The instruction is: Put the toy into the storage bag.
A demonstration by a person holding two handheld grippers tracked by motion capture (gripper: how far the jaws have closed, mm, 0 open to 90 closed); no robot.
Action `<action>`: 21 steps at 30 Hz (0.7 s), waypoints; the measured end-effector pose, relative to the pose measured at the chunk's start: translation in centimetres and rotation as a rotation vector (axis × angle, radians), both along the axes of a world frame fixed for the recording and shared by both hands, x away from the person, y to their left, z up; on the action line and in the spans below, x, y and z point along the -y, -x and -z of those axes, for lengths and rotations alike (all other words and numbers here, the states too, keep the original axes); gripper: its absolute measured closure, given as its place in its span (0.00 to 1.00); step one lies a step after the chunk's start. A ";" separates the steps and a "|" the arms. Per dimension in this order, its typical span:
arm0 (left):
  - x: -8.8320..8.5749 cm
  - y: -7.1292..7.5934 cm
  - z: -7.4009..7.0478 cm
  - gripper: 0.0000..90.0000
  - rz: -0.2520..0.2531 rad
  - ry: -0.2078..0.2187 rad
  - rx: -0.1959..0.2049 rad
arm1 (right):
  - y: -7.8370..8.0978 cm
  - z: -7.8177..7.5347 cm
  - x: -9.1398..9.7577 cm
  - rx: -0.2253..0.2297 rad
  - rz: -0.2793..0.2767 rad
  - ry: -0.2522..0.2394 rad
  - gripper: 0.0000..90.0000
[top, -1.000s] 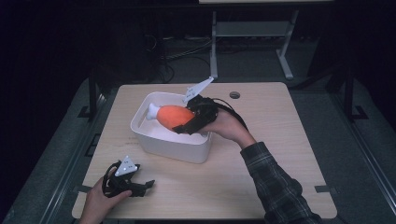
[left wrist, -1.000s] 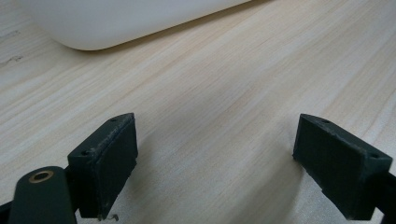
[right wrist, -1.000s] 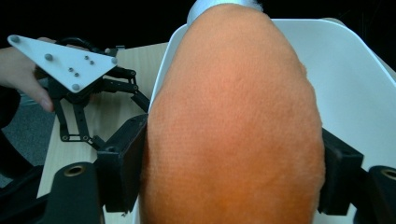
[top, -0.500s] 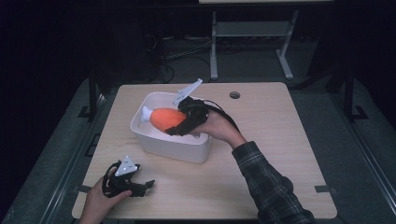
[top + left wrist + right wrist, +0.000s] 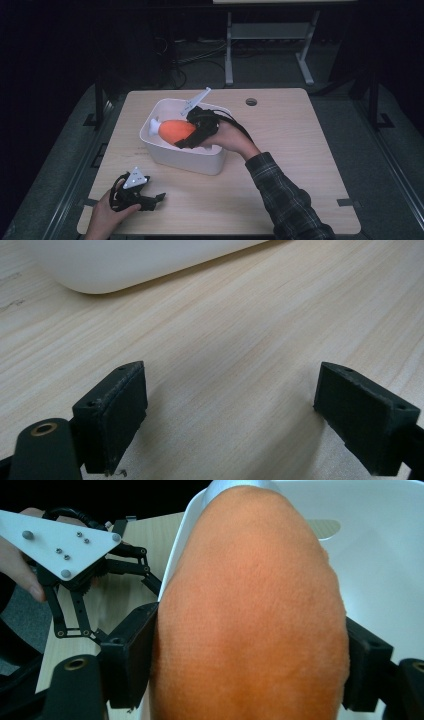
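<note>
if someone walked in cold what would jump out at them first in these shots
The bright orange plush toy with a white end stands out most, clamped between the black jaws of the right gripper over the white plastic tub in the middle of the light wooden table. Next comes the left gripper, resting open and empty on the table's near left corner in front of the tub.
</note>
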State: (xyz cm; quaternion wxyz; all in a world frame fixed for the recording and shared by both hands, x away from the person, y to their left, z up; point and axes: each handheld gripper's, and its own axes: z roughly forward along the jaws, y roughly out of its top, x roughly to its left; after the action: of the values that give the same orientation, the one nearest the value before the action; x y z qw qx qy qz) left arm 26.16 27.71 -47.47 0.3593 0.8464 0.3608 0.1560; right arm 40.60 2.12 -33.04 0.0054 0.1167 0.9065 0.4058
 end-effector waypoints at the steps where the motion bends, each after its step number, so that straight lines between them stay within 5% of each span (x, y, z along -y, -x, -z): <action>1: 0.0 0.0 0.0 0.14 0.000 0.000 0.000 | 0.0 0.0 0.0 -0.005 -0.001 0.002 0.25; 21: 0.0 0.0 0.0 0.14 0.000 0.000 0.000 | 0.4 -0.9 1.5 0.008 0.024 -0.015 0.25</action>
State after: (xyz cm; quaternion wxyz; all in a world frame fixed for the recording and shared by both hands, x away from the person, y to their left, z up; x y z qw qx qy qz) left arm 26.16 27.71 -47.47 0.3595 0.8464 0.3608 0.1558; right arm 40.25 0.60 -32.10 0.0133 0.1261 0.9020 0.4128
